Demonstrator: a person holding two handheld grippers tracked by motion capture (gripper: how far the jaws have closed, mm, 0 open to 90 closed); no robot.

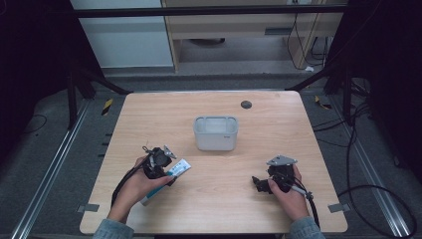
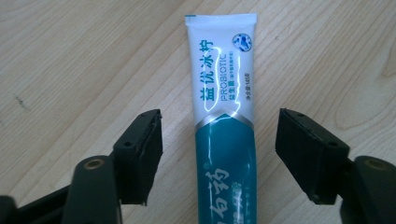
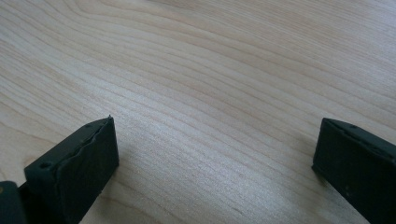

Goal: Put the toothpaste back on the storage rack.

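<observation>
A white and teal toothpaste tube (image 1: 181,169) lies flat on the wooden table (image 1: 234,209) at the front left. My left gripper (image 1: 164,172) hangs just over it. In the left gripper view the tube (image 2: 224,93) runs lengthwise between the two black pads (image 2: 144,149), with a gap of bare wood on each side, so the jaws stand open and astride it. My right gripper (image 1: 259,184) rests at the front right, held in a hand. Its jaws (image 3: 215,144) are open over bare wood with nothing between them.
A pale grey plastic bin (image 1: 215,142) stands upright at the table's middle, beyond both grippers. A small dark round disc (image 1: 246,104) sits near the far edge. Black cables (image 1: 378,194) trail on the floor to the right.
</observation>
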